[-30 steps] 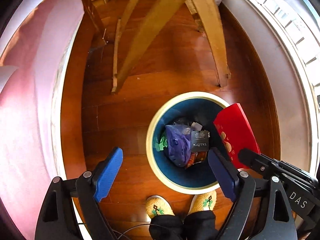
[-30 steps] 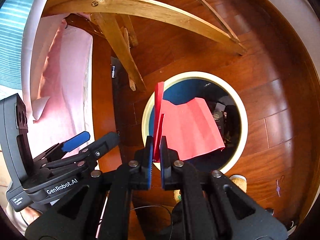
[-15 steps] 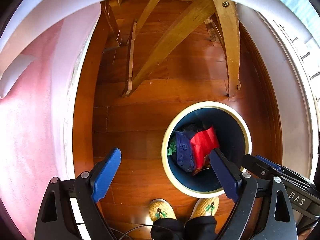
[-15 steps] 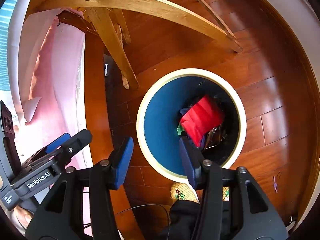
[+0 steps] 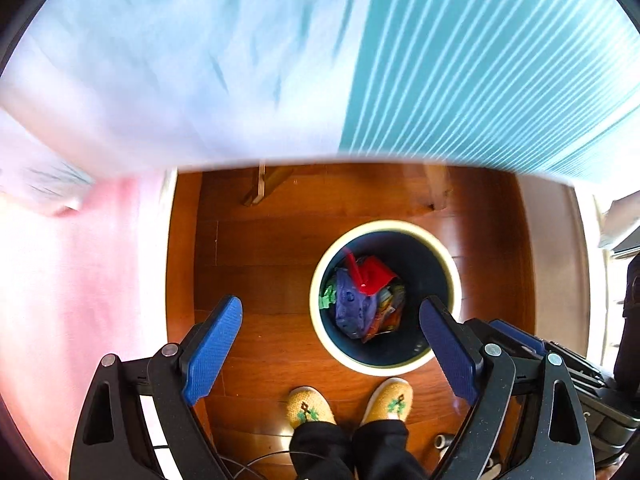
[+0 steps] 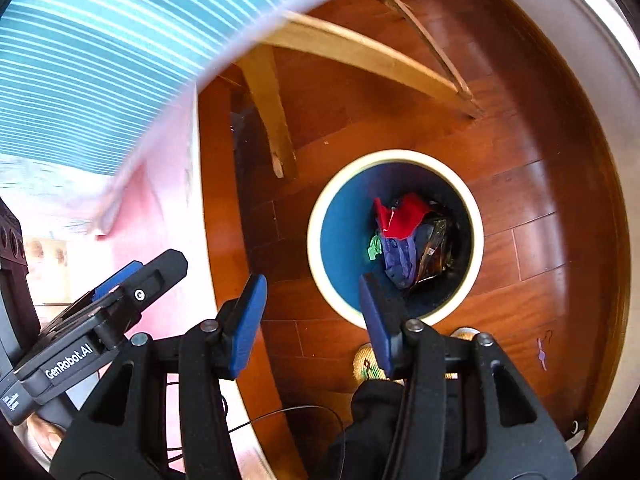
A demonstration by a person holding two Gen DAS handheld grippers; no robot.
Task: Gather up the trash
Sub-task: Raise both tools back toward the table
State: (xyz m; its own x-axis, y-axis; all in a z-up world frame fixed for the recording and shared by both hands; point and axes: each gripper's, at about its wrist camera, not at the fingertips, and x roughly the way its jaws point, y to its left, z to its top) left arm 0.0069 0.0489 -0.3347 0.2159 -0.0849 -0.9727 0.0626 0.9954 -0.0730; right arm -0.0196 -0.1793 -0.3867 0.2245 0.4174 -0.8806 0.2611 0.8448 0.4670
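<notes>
Looking down past my tools, I see the round trash bin with a cream rim and dark blue inside (image 5: 448, 256) standing on the shiny brown wood floor (image 5: 260, 256). The red folded paper (image 5: 374, 276) lies inside the bin, on top of the pile. Under it is a crumpled purple plastic bag (image 5: 354, 310), with a small green scrap (image 5: 327, 300) at its side and shiny dark wrappers (image 6: 436, 248) next to it.

My left gripper (image 5: 330, 346) is spread wide and holds nothing. My right gripper (image 6: 312, 320) is spread wide too, and nothing is between its blue pads. Both hang high above the floor, near the bin but not touching it.

My yellow knitted slippers (image 5: 390, 400) stand just beside the near side of the bin. Pale wooden legs (image 6: 272, 120) rest on the floor on the far side of it. A teal and white striped cloth (image 5: 480, 60) fills the top of both views, blurred. A pink cloth (image 5: 80, 280) hangs on my left.
</notes>
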